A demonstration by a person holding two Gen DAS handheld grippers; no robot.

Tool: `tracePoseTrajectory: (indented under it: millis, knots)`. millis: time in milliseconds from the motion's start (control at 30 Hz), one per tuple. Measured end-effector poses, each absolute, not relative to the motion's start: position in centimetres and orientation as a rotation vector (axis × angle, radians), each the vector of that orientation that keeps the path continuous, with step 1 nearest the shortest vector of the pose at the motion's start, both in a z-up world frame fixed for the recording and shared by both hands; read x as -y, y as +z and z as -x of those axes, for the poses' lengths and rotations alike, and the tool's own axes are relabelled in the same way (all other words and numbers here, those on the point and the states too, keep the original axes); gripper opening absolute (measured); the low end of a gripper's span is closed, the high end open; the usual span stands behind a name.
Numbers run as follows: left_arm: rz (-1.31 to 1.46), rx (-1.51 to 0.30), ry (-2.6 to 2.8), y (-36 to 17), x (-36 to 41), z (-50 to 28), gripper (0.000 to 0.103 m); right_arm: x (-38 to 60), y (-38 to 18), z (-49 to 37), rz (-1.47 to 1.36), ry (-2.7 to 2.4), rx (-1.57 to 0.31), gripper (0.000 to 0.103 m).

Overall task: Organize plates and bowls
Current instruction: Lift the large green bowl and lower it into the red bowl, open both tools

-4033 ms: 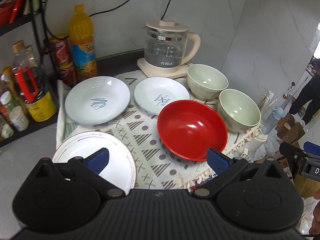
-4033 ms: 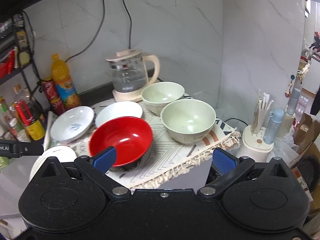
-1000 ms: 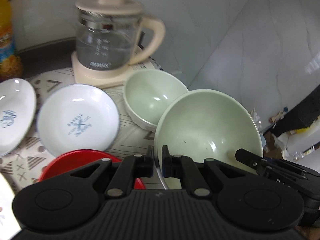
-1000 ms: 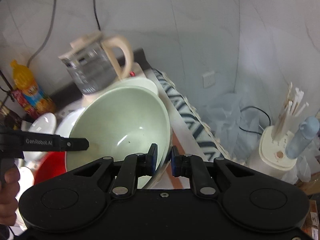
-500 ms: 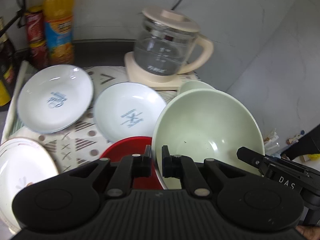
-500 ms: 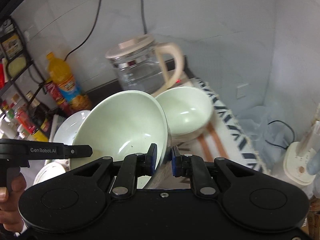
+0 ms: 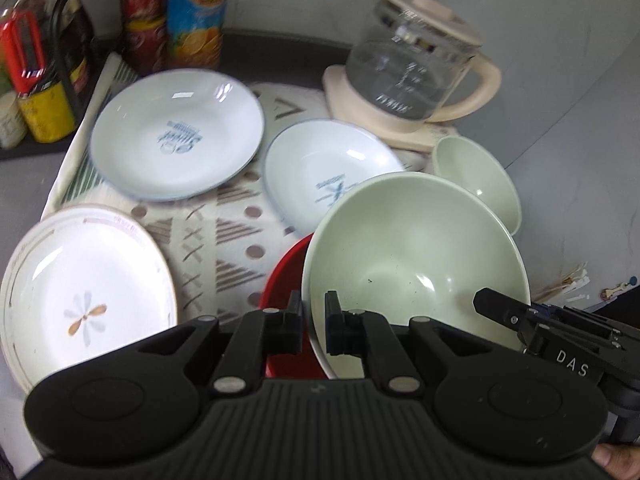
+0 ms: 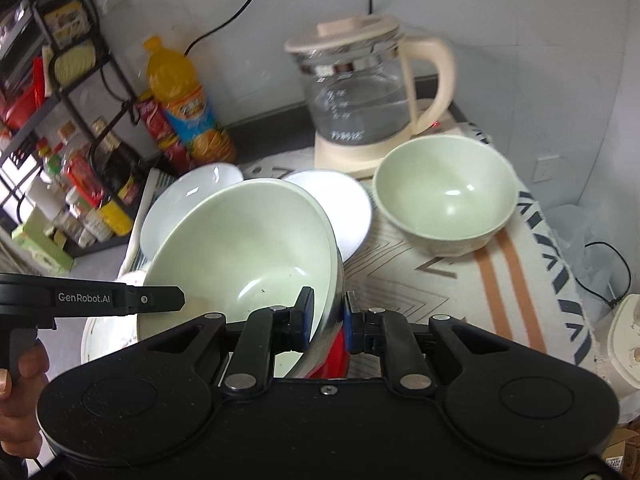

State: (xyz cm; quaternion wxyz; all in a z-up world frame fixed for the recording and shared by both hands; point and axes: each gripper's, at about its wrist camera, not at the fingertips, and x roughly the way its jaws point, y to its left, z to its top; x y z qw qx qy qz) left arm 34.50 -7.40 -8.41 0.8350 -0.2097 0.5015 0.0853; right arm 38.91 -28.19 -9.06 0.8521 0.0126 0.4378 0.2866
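Both grippers pinch the rim of one pale green bowl [image 7: 416, 256], held tilted over the red bowl [image 7: 284, 284]. My left gripper [image 7: 313, 320] is shut on its left rim. My right gripper [image 8: 327, 314] is shut on its right rim; the same green bowl [image 8: 244, 244] fills that view, with a bit of red bowl [image 8: 336, 354] below. A second green bowl [image 8: 444, 196] stands on the patterned mat [image 8: 460, 276], also seen in the left wrist view [image 7: 476, 176]. Two white plates with blue print [image 7: 176, 140] [image 7: 328, 176] and a flower plate [image 7: 80, 292] lie on the mat.
A glass kettle [image 8: 364, 92] on its cream base stands at the back by the wall. An orange drink bottle [image 8: 184, 104], red cans [image 7: 140, 28] and a black rack of jars [image 8: 60, 140] stand at the left. A cream appliance [image 8: 624, 344] is off the right edge.
The held green bowl has moved left and toward the front, away from the second green bowl, and is now over the red bowl. Both grippers stay shut on it.
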Motion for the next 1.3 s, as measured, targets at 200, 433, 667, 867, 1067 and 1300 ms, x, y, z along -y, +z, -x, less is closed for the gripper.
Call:
tracePoseTrajectory:
  millis: [200, 433, 667, 867, 1067, 1300]
  knots:
    - [0.458, -1.125, 0.206, -10.0, 6.9, -34.3, 0.009, 26.4, -10.2, -38.8, 0.029, 0.636, -0.971, 0.015]
    - [0.405, -1.166, 0.202, -11.0, 7.4, -35.2, 0.009, 25.7, -11.5, -38.9, 0.056, 0.64, -1.028, 0.019]
    - [0.424, -1.187, 0.207, -11.4, 7.1, -35.7, 0.009, 25.8, -12.3, -39.6, 0.046, 0.638, -1.064, 0.021]
    - [0.449, -1.232, 0.214, -11.0, 6.8, -36.2, 0.013, 25.5, -12.4, -39.8, 0.033, 0.659, -1.077, 0.03]
    - [0.476, -1.243, 0.224, -10.7, 6.5, -36.3, 0.013, 26.2, -12.2, -40.2, -0.014, 0.676, -1.122, 0.031]
    - [0.47, -1.257, 0.246, -10.2, 6.8, -36.4, 0.013, 26.7, -12.2, -40.7, -0.049, 0.693, -1.137, 0.031]
